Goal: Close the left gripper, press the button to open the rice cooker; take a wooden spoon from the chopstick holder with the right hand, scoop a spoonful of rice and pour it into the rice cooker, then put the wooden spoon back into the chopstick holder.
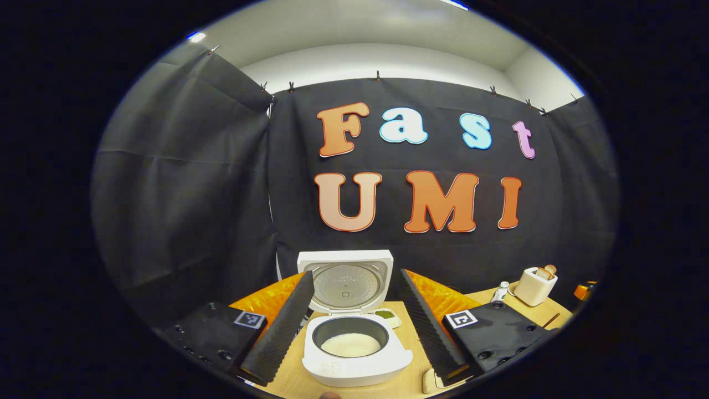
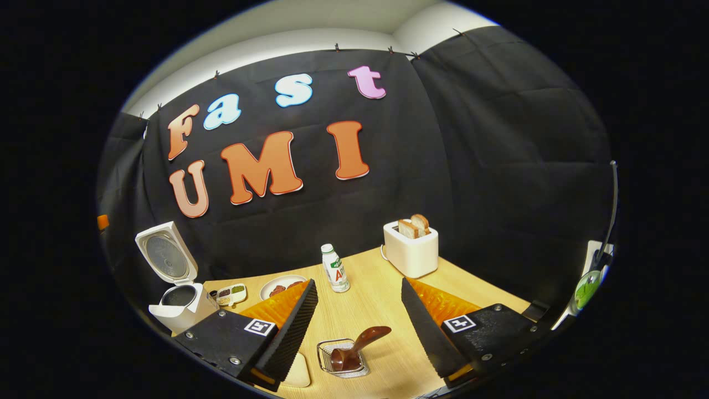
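right gripper view: wooden spoon (image 2: 357,344) between fingers (image 2: 291,327)

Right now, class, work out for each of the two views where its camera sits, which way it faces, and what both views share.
Left gripper view: rides on the left claw, facing the open rice cooker with rice in its pot; its own two fingers flank the cooker.
Right gripper view: rides on the right claw, facing the wooden spoon in the wire chopstick holder; its own fingers stand apart.
Shared: rice cooker, toaster, bottle, wooden table.
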Demonstrator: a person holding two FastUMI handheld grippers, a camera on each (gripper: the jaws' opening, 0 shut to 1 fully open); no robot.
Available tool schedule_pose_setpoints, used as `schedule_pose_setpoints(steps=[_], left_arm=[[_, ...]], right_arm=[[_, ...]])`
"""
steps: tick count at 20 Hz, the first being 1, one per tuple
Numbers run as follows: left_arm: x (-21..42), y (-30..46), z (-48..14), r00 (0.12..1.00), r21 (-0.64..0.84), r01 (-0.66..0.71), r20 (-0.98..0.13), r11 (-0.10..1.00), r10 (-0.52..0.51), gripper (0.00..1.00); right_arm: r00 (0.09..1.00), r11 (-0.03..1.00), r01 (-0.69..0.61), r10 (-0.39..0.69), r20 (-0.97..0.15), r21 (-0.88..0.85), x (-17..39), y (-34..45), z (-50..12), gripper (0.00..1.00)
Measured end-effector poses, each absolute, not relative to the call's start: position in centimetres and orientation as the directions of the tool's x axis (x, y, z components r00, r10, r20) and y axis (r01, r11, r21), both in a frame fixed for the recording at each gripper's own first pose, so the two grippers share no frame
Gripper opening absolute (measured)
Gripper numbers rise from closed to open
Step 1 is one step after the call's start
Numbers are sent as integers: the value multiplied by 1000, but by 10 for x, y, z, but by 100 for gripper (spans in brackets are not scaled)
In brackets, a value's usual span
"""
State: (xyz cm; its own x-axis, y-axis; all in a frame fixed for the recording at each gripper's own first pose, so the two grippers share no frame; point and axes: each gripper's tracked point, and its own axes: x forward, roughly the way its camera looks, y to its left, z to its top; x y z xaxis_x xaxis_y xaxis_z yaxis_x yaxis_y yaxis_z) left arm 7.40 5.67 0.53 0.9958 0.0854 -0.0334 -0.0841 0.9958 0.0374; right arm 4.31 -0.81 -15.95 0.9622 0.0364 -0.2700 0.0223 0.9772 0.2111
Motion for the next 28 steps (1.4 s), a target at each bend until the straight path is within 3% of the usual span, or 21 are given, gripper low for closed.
schedule_pose_setpoints(steps=[3,4,5,11,16,20,25,28], left_arm=[[72,61,4,993,20,-114,-32,993,114,100],[71,63,3,992,19,-124,-30,992,125,100],[71,64,2,991,17,-133,-28,991,133,100],[69,73,0,982,4,-187,-22,982,187,100],[65,78,-9,971,23,-234,-43,972,235,100],[64,79,-11,964,46,-260,-49,965,262,100],[64,76,-8,957,26,-286,-40,958,286,100],[59,76,-12,951,18,-304,-50,952,305,100]], right_arm=[[947,951,39,62,-315,307,54,-10,-191,95],[943,937,48,71,-325,345,57,-10,-201,100],[943,921,54,80,-323,385,61,-11,-209,95],[907,803,119,151,-393,584,73,-13,-270,95],[896,661,128,243,-372,740,73,-2,-286,93],[882,560,147,298,-365,815,83,11,-295,75],[868,534,128,347,-355,836,88,22,-289,38],[861,532,143,350,-370,835,90,20,-292,34]])
